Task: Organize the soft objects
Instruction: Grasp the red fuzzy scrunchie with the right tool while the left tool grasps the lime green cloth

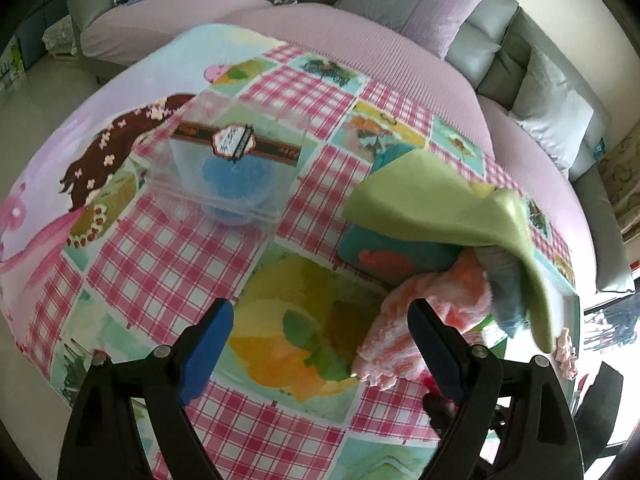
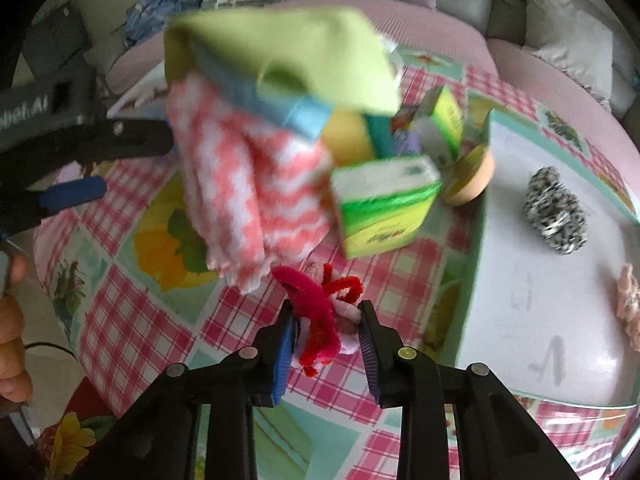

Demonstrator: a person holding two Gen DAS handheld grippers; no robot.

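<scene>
My right gripper is shut on a bundle of red, pink and white fuzzy pipe cleaners, held just above the checked tablecloth. A pile of cloths lies ahead of it: a green cloth on top, a blue one under it, and a pink-and-white striped towel hanging down. My left gripper is open and empty above the tablecloth, with the striped towel touching its right finger and the green cloth beyond it. The left gripper also shows at the left of the right wrist view.
A clear plastic box with a blue puff inside stands on the table. Green tissue packs, a round tub and a white tray holding a black-and-white scrubber lie to the right. A sofa with cushions runs behind.
</scene>
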